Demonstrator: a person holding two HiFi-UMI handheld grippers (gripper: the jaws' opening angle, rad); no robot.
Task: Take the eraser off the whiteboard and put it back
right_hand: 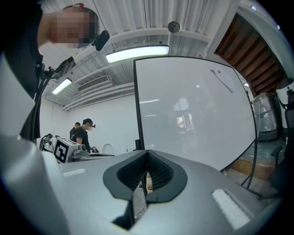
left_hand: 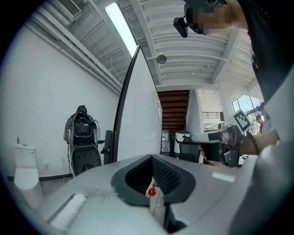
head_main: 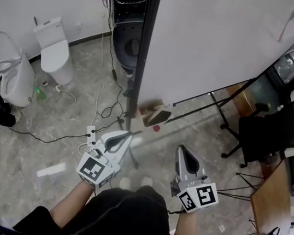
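Left gripper [head_main: 123,136] and right gripper [head_main: 182,149] are held empty, jaws pressed together. What is judged the eraser [head_main: 157,116] is seen ahead at the whiteboard's [head_main: 219,43] lower corner, lengthwise along its edge, nearer the left gripper.

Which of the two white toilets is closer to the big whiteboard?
The toilet with the boxy tank, on the right of the pair in the head view. It stands nearer the whiteboard; the other toilet sits further left.

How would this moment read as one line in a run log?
left gripper: shut, empty | right gripper: shut, empty | whiteboard: ahead of both, not touched
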